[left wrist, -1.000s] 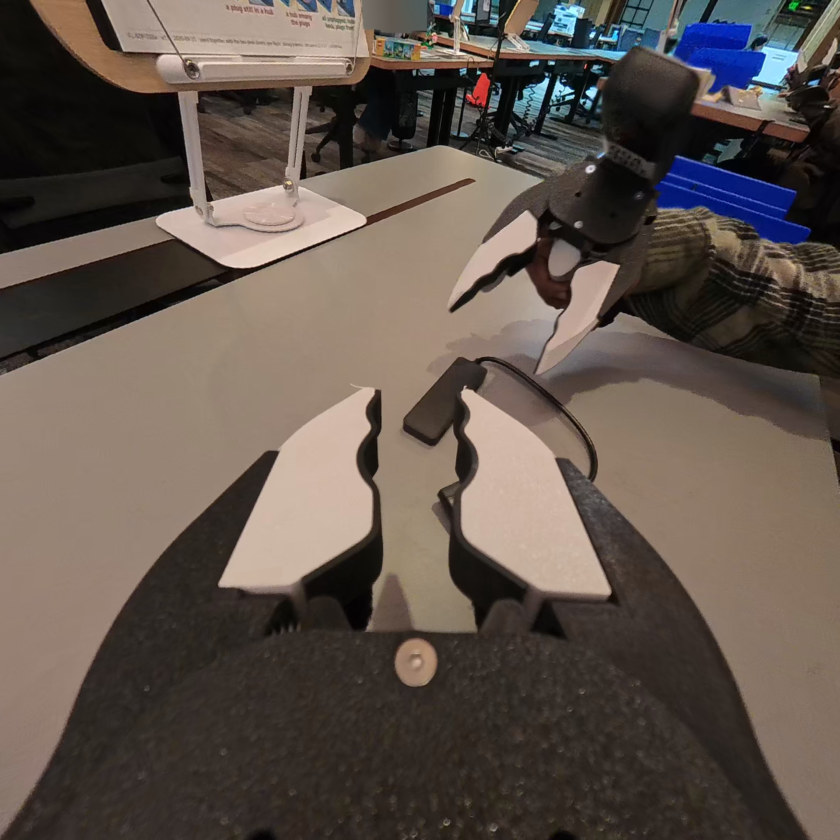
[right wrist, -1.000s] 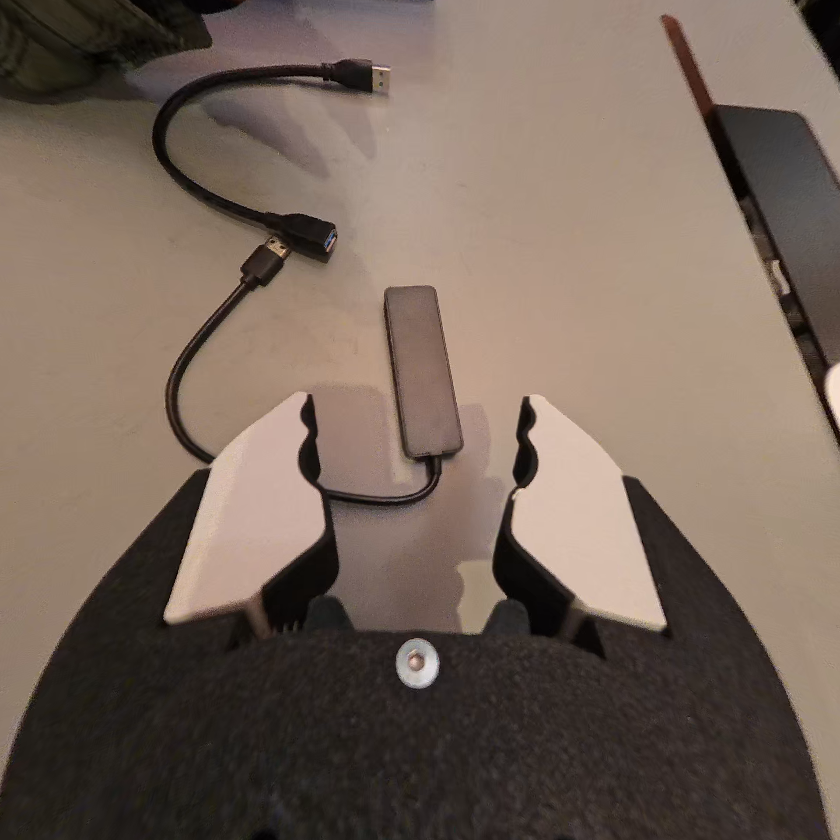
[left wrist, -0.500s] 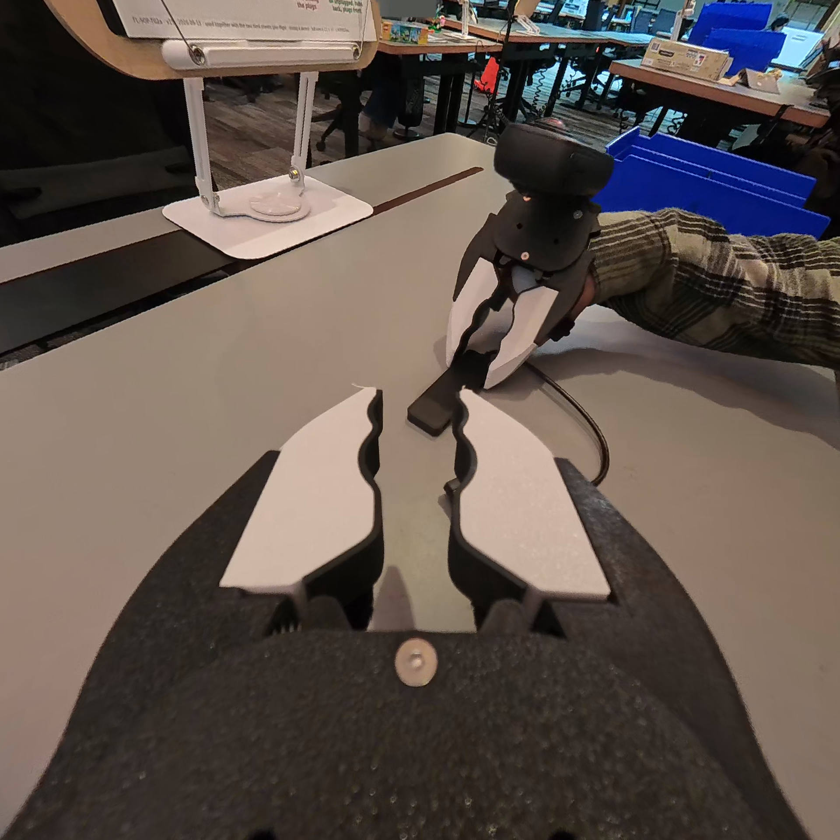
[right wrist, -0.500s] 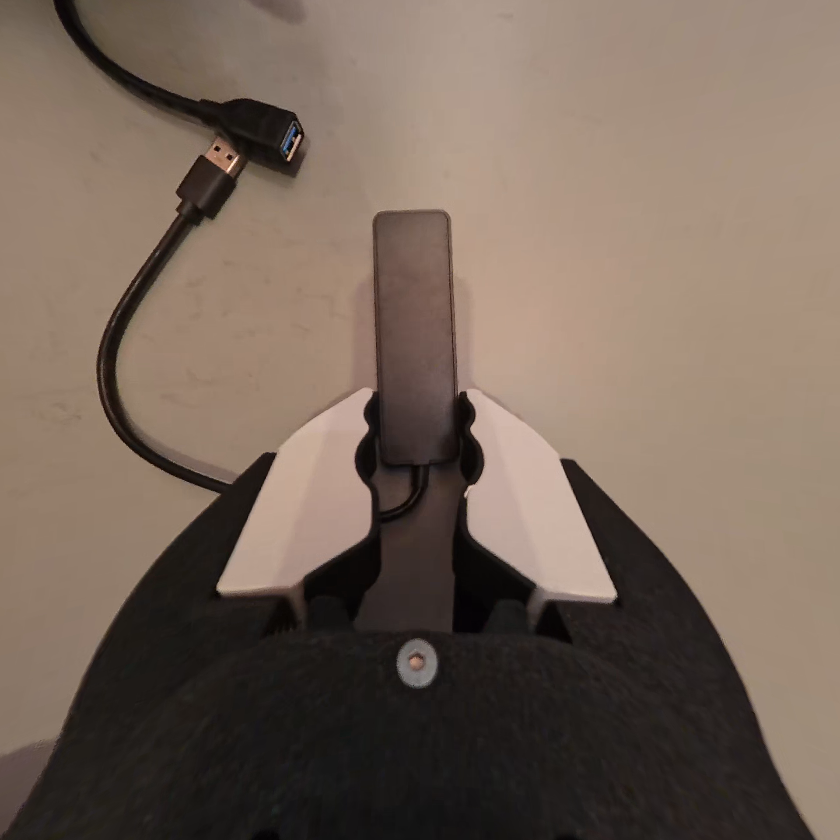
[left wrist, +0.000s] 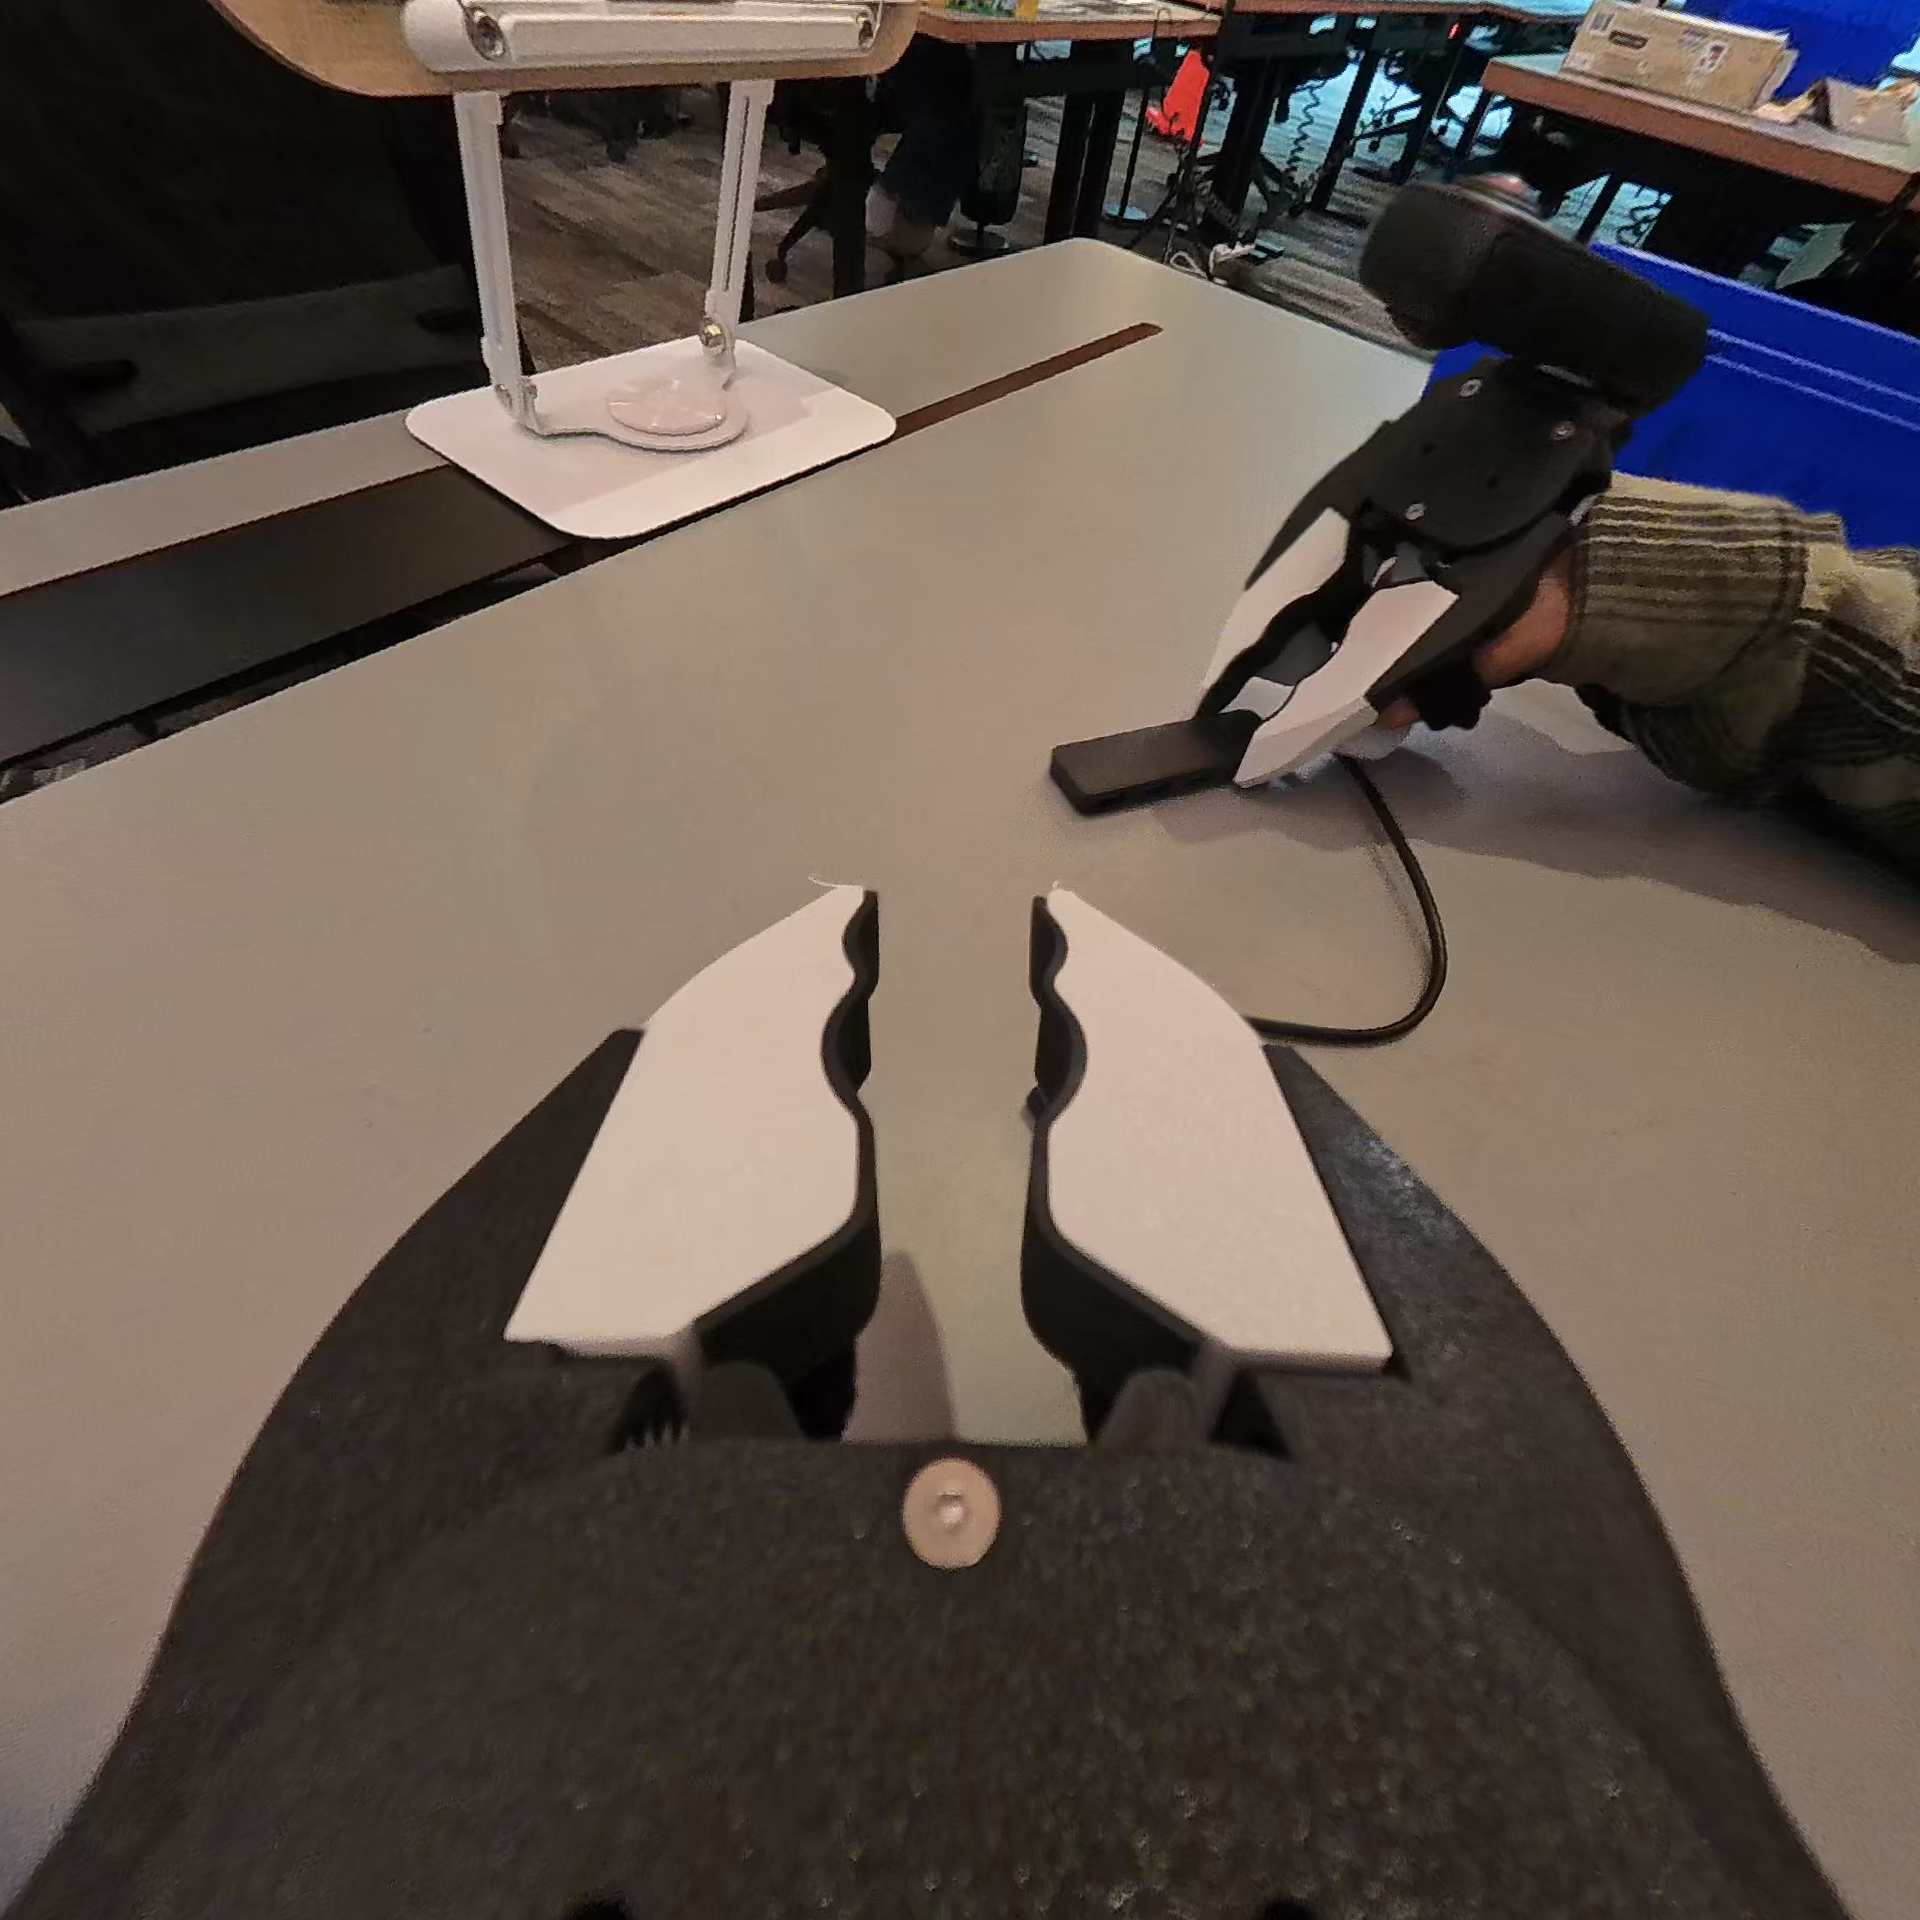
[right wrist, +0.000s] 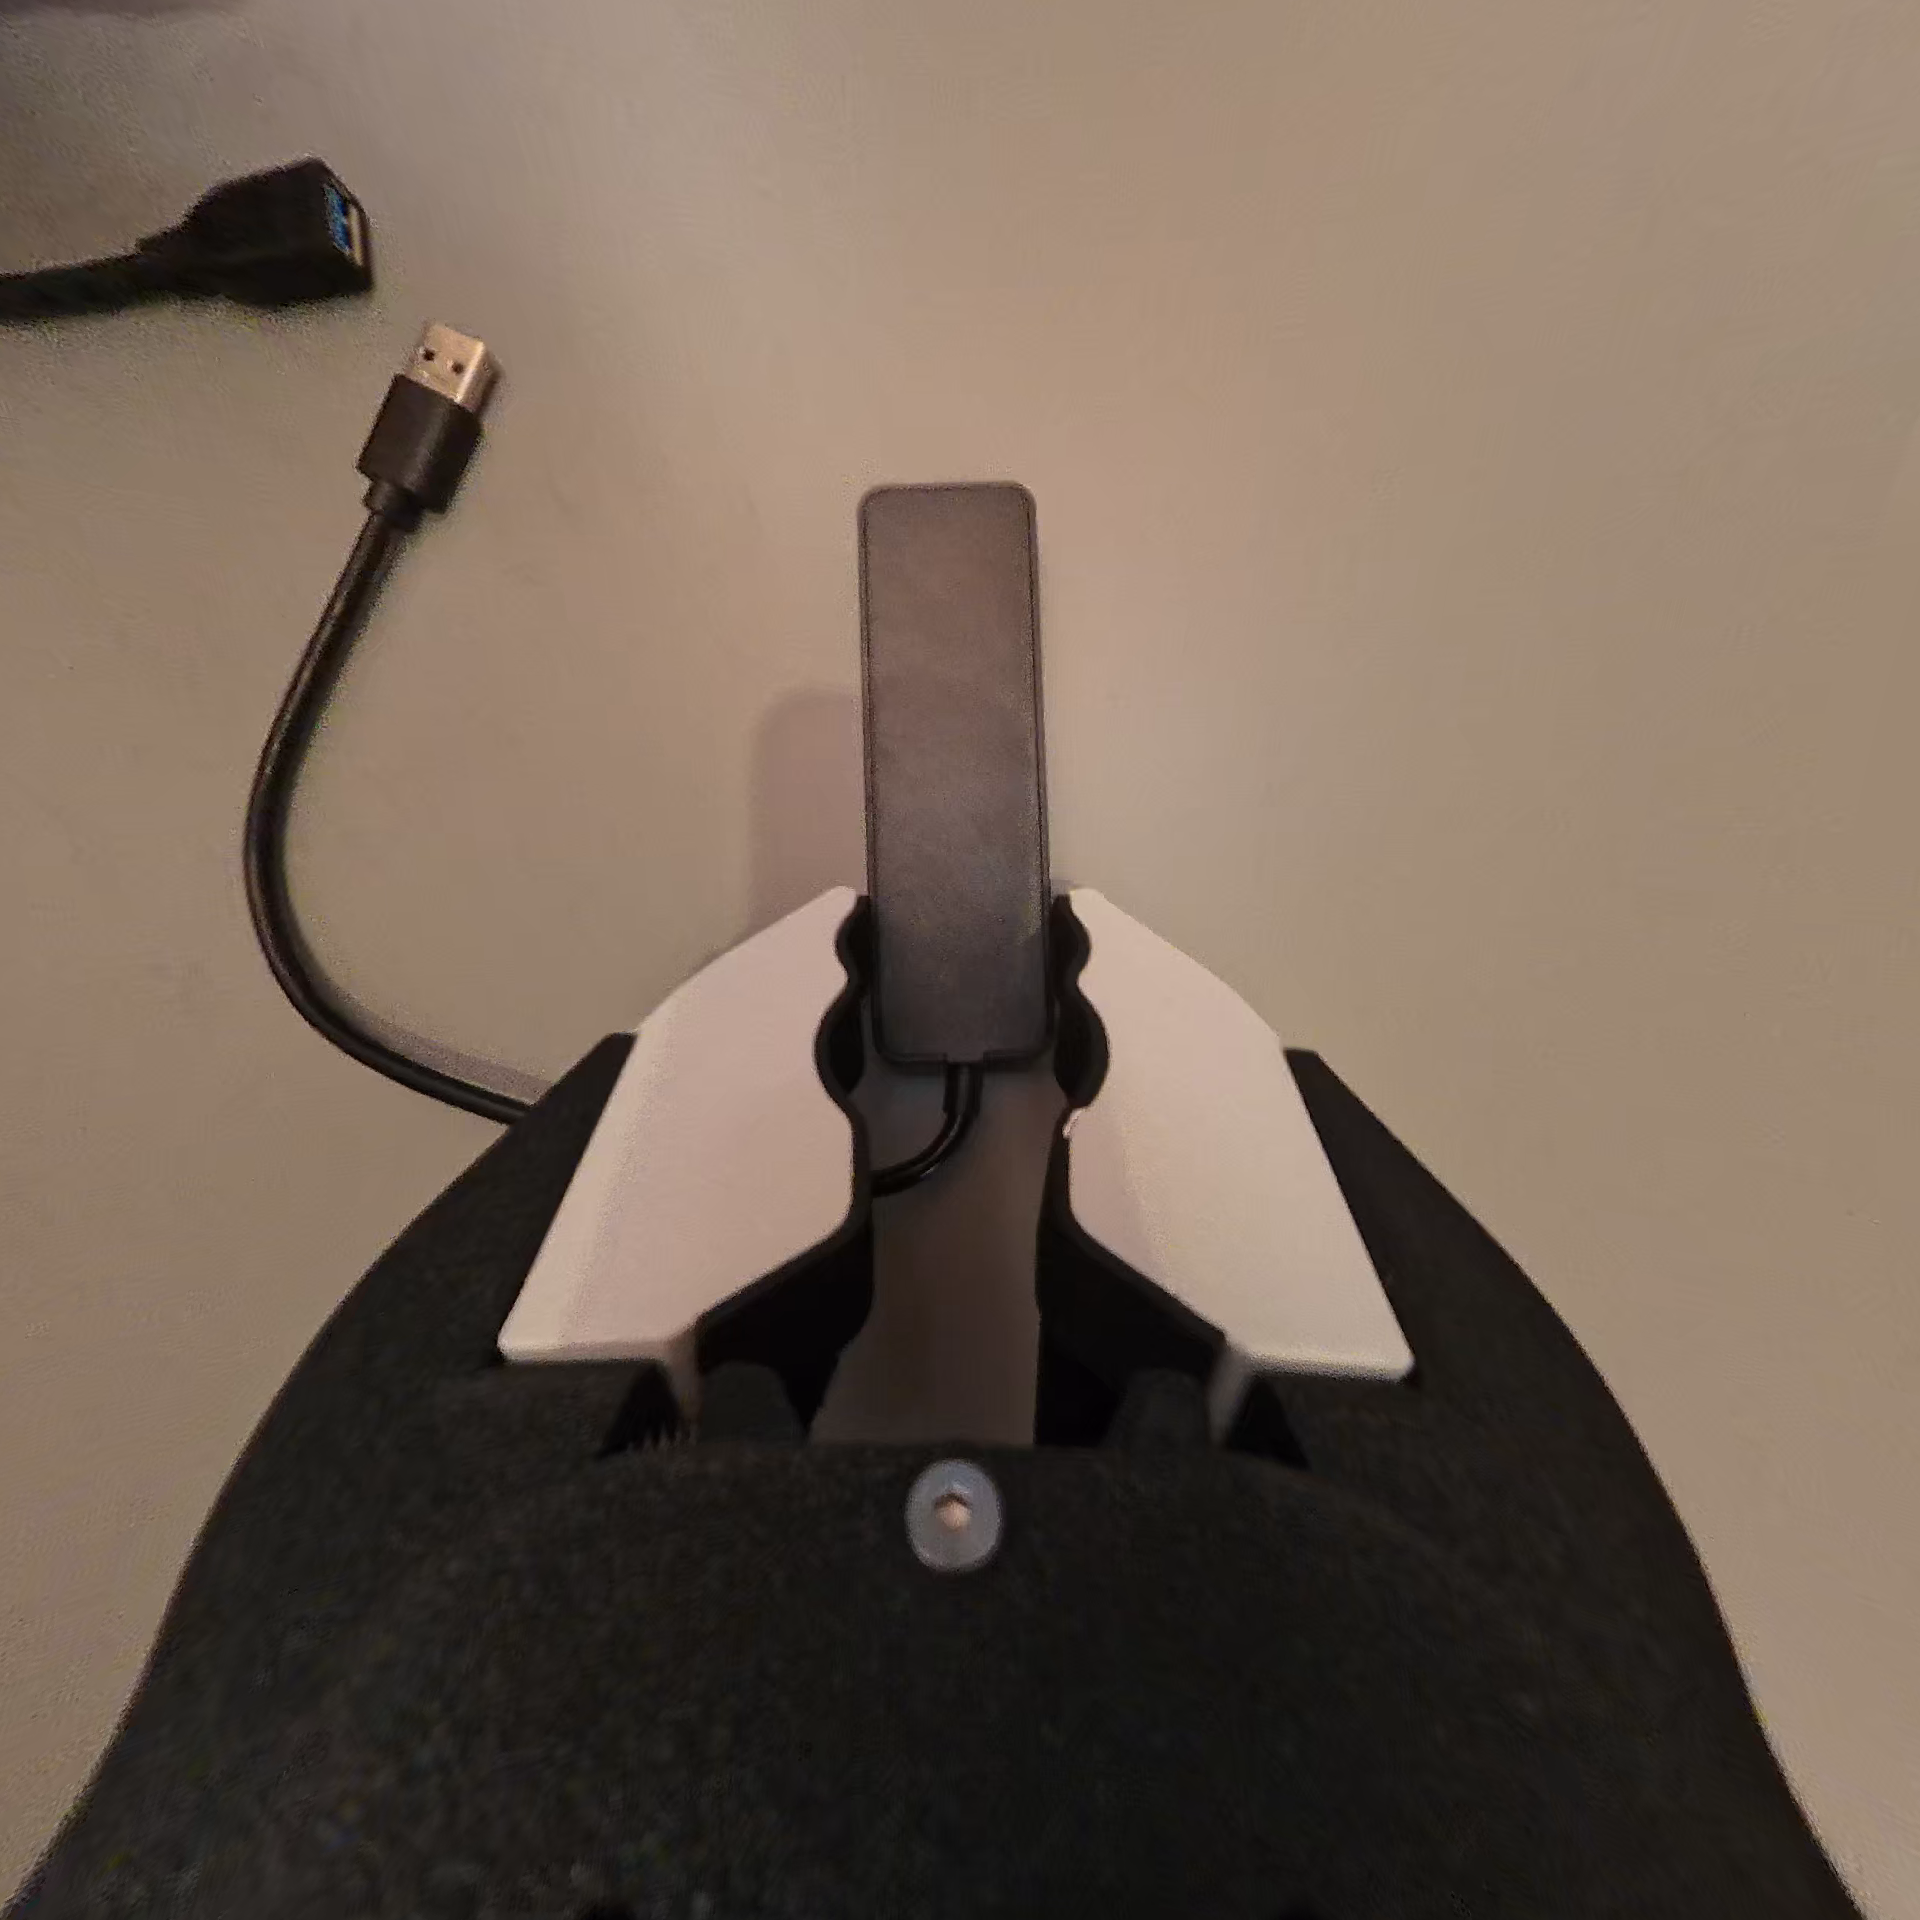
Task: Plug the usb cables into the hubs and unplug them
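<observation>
A flat black USB hub (right wrist: 951,727) lies on the grey table (right wrist: 1455,520). My right gripper (right wrist: 956,909) is shut on its rear end, where its cable leaves. That cable curves left and ends in a free USB plug (right wrist: 442,395). A second black cable's socket with a blue insert (right wrist: 301,244) lies just beyond the plug, apart from it. In the left wrist view the right gripper (left wrist: 1273,743) pinches the hub (left wrist: 1132,753) flat on the table at right. My left gripper (left wrist: 951,899) is open with a narrow gap, empty, low over the table, left of the hub's cable (left wrist: 1423,935).
A white stand (left wrist: 644,426) carrying a wooden board sits at the back left by a dark slot in the table. A plaid sleeve (left wrist: 1745,644) rests on the table at right. Blue bins (left wrist: 1787,395) and other desks lie beyond the far edge. About 25 cm separates my left fingertips from my right.
The right gripper came down, shut on the hub's rear end and slid it right, away from my left gripper. The hub's plug moved away from the blue socket. The left gripper's gap is unchanged.
</observation>
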Tool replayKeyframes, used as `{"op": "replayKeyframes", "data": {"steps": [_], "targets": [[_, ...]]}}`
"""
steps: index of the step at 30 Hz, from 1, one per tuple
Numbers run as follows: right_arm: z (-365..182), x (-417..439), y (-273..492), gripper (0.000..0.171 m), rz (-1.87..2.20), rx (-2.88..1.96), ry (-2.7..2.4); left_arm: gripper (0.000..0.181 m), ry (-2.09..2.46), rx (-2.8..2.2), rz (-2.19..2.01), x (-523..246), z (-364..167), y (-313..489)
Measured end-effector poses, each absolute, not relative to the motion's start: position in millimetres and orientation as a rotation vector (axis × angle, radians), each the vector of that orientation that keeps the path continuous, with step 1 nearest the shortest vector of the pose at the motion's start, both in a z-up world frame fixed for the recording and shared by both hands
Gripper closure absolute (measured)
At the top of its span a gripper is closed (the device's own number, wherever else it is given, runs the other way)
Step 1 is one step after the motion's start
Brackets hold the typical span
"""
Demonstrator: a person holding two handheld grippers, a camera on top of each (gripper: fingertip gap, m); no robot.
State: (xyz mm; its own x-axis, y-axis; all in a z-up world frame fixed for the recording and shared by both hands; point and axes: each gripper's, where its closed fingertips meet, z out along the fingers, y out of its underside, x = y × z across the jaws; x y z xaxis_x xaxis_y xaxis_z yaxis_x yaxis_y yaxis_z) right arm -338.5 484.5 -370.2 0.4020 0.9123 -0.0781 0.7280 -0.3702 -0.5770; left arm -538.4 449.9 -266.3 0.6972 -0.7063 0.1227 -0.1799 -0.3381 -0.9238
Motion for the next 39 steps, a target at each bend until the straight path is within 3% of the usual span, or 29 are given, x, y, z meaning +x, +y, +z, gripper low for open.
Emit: {"op": "replayKeyframes", "data": {"steps": [1, 9, 17, 29, 33, 39], "targets": [[-371, -337, 484, 0.139, 0.541, -2.200, -1.389, 0.155, 0.691, -1.877, -0.621, -541, -266, 451], [-371, -334, 480, 0.138, 0.540, -2.166, -1.386, 0.148, 0.542, -2.096, -0.518, -591, -269, 437], [-370, -336, 475, 0.124, 0.590, -2.129, -1.399, 0.146, 0.451, -2.423, -0.278, -621, -319, 418], [-363, -340, 471, 0.120, 0.622, -2.082, -1.416, 0.147, 0.406, -2.580, -0.063, -644, -357, 426], [-363, -341, 470, 0.120, 0.627, -2.079, -1.421, 0.170, 0.423, -2.625, -0.124, -640, -368, 426], [-363, -340, 471, 0.121, 0.622, -2.073, -1.426, 0.173, 0.458, -2.624, -0.252, -630, -364, 428]]}}
